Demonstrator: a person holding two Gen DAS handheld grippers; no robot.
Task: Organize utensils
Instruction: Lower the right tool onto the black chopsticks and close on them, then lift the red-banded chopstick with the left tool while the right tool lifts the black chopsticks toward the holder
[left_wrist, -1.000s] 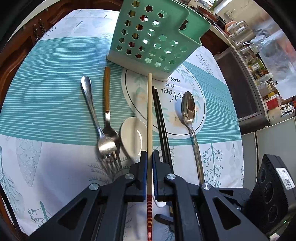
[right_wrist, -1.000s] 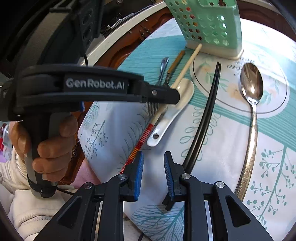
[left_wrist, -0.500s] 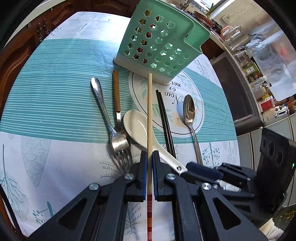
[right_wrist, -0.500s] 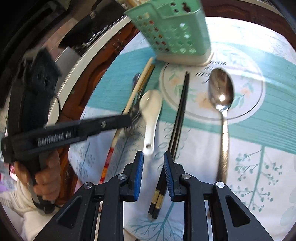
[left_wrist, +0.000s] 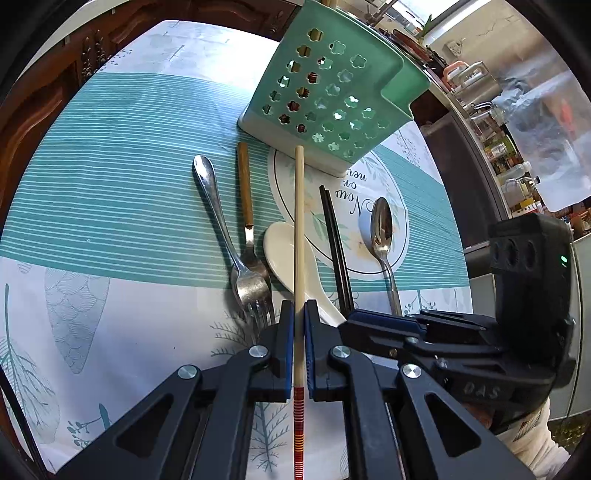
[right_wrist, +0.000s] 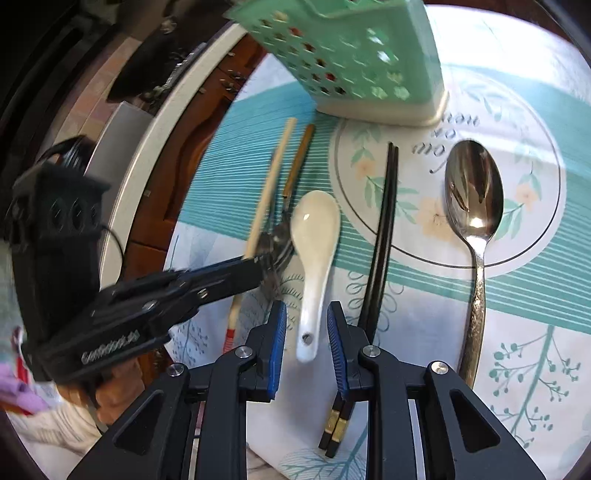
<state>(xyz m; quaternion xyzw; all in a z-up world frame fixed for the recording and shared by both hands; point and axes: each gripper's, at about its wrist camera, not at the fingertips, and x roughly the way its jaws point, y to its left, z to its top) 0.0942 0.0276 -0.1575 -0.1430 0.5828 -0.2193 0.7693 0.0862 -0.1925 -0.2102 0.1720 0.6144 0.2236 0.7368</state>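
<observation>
On the desk (left_wrist: 110, 206): I see a teal-striped, leaf-printed cloth covering it, with the utensils laid side by side.
Left claw (left_wrist: 299, 332): my blue pads are clamped on a pale wooden chopstick with a red-banded end (left_wrist: 299, 221), which points toward the holder.
Chopstick position: held above the other utensils; its tip ends just short of the holder's base in the left view.
Right claw (right_wrist: 306, 332): jaws apart, straddling the handle of a white ceramic soup spoon (right_wrist: 314, 251); I cannot see either pad touching it.
Soup spoon: flat on the cloth, bowl toward the holder, handle toward me.
Holder: a mint-green plastic utensil caddy with flower-shaped holes (left_wrist: 332, 96) stands at the far side, on the edge of a round printed motif.
Black chopsticks: a dark pair with gold bands (right_wrist: 384, 229) lies just right of the soup spoon, passing beside my right claw's right finger.
Steel spoon: a shiny metal spoon (right_wrist: 474, 199) lies further right, bowl on the round motif.
Forks: a silver fork (left_wrist: 221, 229) and a wooden-handled fork (left_wrist: 245, 206) lie left of the soup spoon, their tines overlapping.
</observation>
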